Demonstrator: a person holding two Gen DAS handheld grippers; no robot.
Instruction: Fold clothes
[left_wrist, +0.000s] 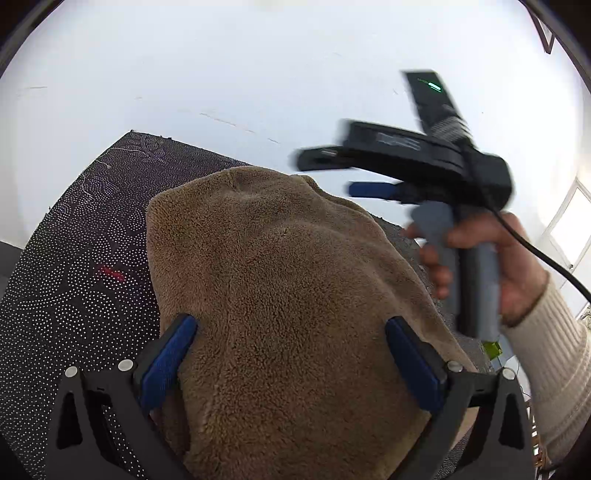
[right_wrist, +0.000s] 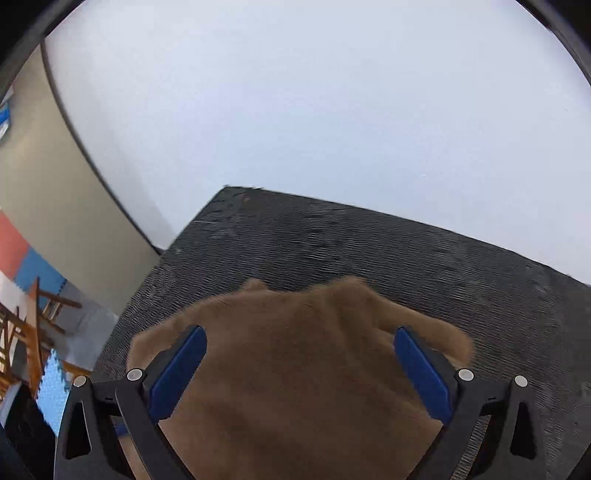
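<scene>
On dark mat (left_wrist: 81, 236), brown fleece (left_wrist: 288, 280), tongs (left_wrist: 291, 339) spread

Playroom or studio: foam floor tiles (right_wrist: 51, 387), wooden chairs (right_wrist: 29, 332)

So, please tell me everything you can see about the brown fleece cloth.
The brown fleece cloth looks thick, soft and fuzzy, one plain tan colour. It lies bunched and rounded, not flat, on the dark dotted mat, which lies on a white surface. Both views show it between spread blue fingers: the left hand-held gripper and the right hand-held gripper are open above it, neither pinching it. Its far edge is uneven, with two small humps.
</scene>
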